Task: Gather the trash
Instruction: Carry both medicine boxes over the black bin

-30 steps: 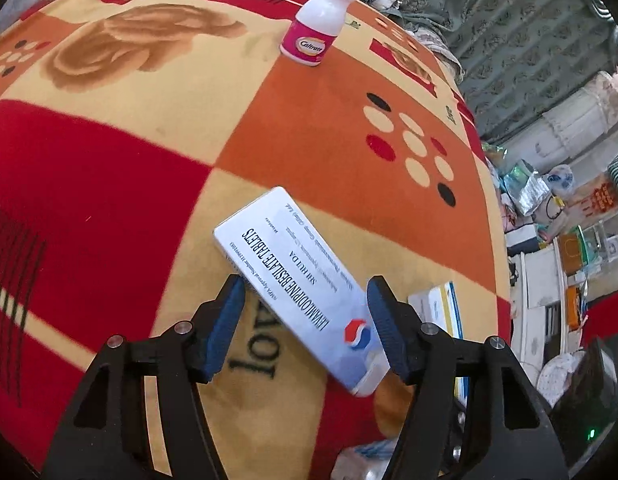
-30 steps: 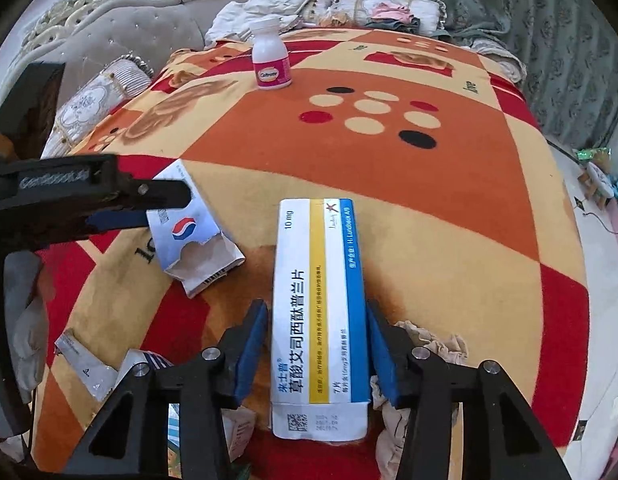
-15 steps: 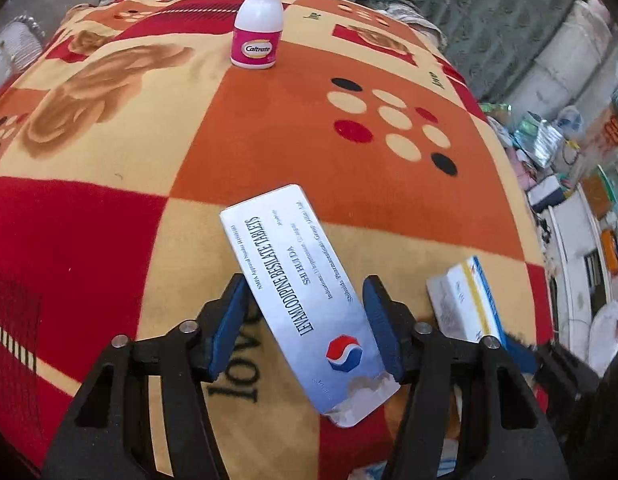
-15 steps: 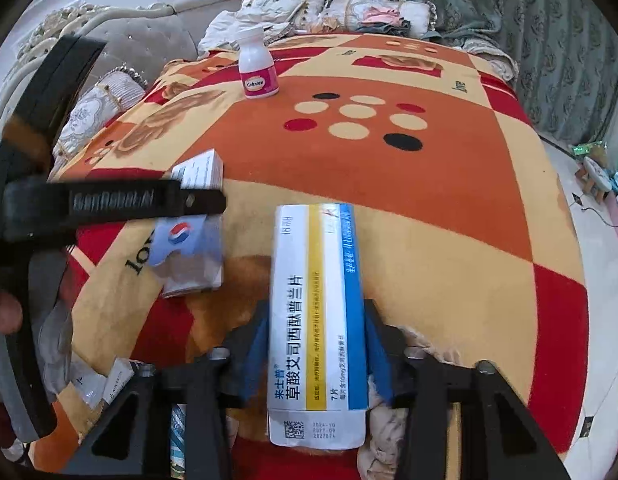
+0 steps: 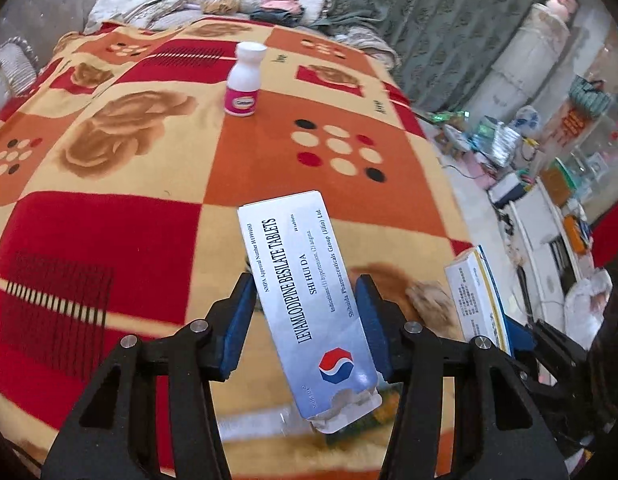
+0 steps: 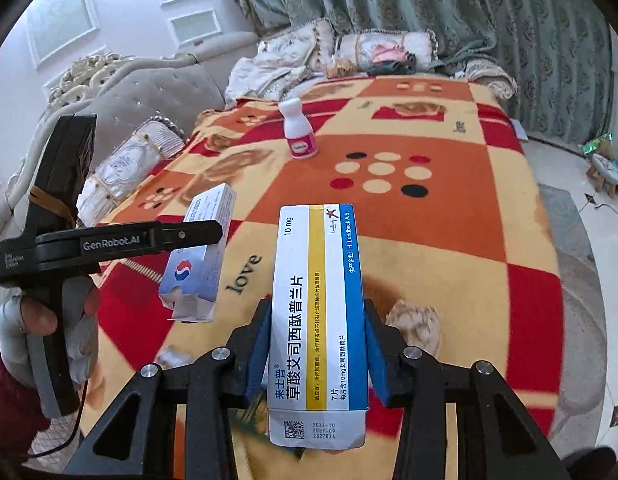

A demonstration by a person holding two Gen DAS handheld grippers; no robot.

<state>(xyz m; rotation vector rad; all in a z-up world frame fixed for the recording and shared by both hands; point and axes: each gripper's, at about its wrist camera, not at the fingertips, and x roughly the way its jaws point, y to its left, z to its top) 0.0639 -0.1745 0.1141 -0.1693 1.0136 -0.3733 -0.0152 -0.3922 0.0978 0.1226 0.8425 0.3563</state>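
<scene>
A silver tablet box with a torn end hangs tilted above the patterned blanket. My left gripper is still closing on its sides and has it off the blanket. A white box with yellow and blue stripes is lifted in my right gripper, which is shut on its long sides. The right wrist view shows the left gripper and the silver box at the left. A white bottle with a pink label stands upright farther back. A crumpled tissue lies beside the right fingers.
Pillows and bedding pile up at the far end by a green curtain. A grey tufted headboard runs along the left. Clutter and a white cabinet fill the floor to the right. A gloved hand grips the left handle.
Both grippers rose off the blanket, each carrying its box. The left jaws narrowed onto the silver box, which turned more upright. More of the room's far end shows.
</scene>
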